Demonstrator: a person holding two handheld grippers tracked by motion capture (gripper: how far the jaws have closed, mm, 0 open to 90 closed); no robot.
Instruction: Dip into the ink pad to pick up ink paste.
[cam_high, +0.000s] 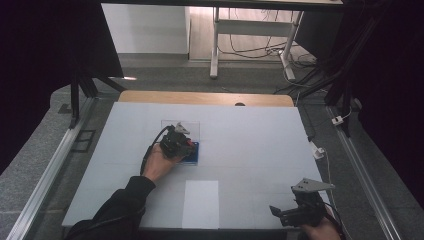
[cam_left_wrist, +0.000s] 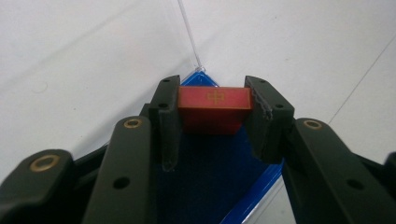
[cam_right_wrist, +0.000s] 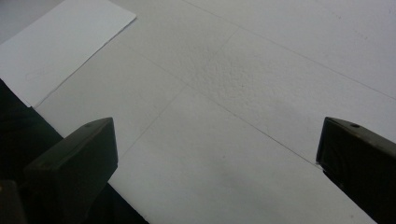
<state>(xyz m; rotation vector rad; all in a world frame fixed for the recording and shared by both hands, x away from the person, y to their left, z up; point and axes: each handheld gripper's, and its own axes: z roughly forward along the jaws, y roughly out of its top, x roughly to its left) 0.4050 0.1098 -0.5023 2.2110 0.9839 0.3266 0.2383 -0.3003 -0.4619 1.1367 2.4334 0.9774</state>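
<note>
Left forearm: enters the high view from 6 o'clock in a dark sleeve and reaches toward the middle of the bench.
Left hand: grips the left claw body from behind; a black cable loops over the hand.
Left claw: sits near the centre of the bench, over the blue tray. Its own view shows the claw with both jaws closed in on the red block, one jaw on each short side.
Red block: a small rectangular piece, flat top face up, with a small gold mark on that face. It is held between the jaws, directly above the dark floor of the tray. Whether it touches that floor cannot be told.
Blue tray: shallow, bright blue rim, dark blue inside. In the high view the tray lies at the 6 o'clock end of a clear sheet.
Clear sheet: transparent, flat on the bench; its edge runs away from the tray toward 12 o'clock.
White paper: a rectangle flat on the bench at 6 o'clock from the tray, well apart from it.
Right claw: low at the 5 o'clock corner of the bench, pointing toward 9 o'clock, grey plate on top. Its own view shows the claw wide, jaws far apart, holding nothing, above bare bench surface.
Right hand: at the bottom edge, behind the right claw.
</note>
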